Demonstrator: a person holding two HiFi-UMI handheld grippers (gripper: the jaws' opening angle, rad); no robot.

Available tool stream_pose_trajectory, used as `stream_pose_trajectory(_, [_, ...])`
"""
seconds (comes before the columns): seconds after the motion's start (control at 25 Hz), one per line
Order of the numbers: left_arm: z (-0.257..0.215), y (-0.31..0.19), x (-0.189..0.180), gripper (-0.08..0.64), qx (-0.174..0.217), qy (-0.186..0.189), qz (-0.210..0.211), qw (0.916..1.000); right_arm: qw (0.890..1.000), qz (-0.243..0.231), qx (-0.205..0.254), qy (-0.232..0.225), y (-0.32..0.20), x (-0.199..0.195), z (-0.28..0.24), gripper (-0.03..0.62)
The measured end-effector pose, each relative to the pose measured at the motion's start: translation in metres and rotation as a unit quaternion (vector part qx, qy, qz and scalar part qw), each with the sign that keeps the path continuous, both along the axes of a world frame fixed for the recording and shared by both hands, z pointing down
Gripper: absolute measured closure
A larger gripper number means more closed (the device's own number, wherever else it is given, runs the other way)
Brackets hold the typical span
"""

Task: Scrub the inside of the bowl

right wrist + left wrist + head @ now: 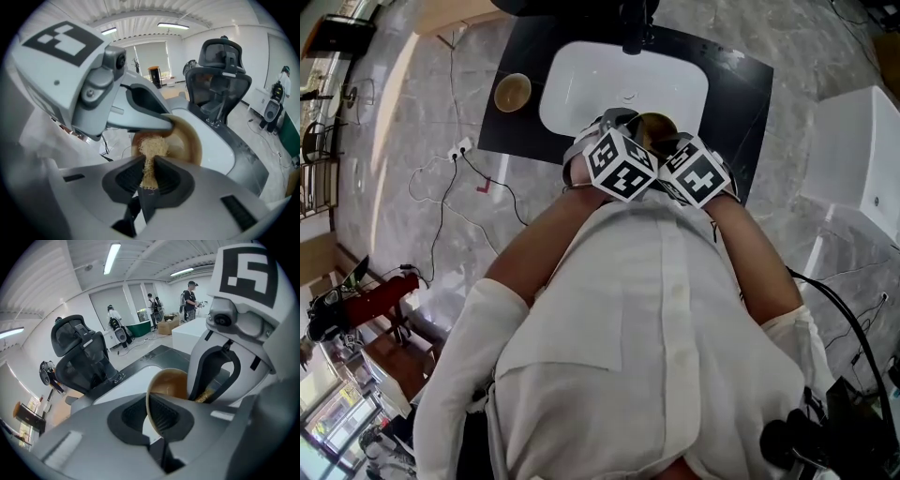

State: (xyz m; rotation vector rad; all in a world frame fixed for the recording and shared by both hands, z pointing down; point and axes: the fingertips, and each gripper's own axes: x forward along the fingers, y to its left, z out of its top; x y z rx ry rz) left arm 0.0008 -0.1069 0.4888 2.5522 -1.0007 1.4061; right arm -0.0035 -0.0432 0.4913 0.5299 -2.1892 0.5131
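An open lab hall — office chair (pixel 220 79), ceiling strip lights (pixel 111 258), marble floor (pixel 384 234), freestanding sink counter (pixel 741 84)

The left gripper (pixel 157 417) and right gripper (pixel 149 174) crowd the sink basin's (pixel 609 84) near rim; its far half lies open up to the faucet (pixel 636 36).

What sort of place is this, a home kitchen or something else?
Probably an open lab or office hall, not a home kitchen: the white sink sits in a lone black counter on a floor with loose cables, a black office chair stands nearby, and other people handle equipment in the background.
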Motion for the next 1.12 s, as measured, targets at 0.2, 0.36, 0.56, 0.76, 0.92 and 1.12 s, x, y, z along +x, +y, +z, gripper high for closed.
stream_pose_trajectory(0.2, [0.002, 0.009, -0.007, 0.549, -0.003, 0.0, -0.008, 1.0, 1.0, 0.015, 0.014, -0.006, -0.007, 0.002, -0.015, 0.541])
stream_pose_trajectory(0.36, [0.006, 0.009, -0.02, 0.549, 0.0, -0.016, -0.011, 0.9998, 0.999, 0.021, 0.035, 0.023, -0.014, 0.004, -0.016, 0.541])
stream_pose_trajectory(0.56, [0.008, 0.012, -0.031, 0.549, 0.0, -0.017, -0.022, 0.9996, 0.998, 0.021, 0.042, 0.048, -0.018, 0.009, -0.014, 0.541])
stream_pose_trajectory(0.76, [0.005, 0.008, -0.033, 0.548, 0.009, -0.006, -0.034, 0.9994, 0.998, 0.008, 0.021, 0.055, -0.008, 0.004, 0.002, 0.541])
stream_pose_trajectory(0.92, [0.002, 0.002, -0.033, 0.546, 0.005, 0.012, -0.043, 0.999, 0.999, -0.002, 0.005, 0.053, -0.002, -0.005, 0.008, 0.541])
stream_pose_trajectory(1.12, [0.002, 0.0, -0.031, 0.545, -0.021, 0.052, -0.071, 0.9959, 0.998, -0.03, 0.003, 0.059, 0.002, -0.016, 0.009, 0.541])
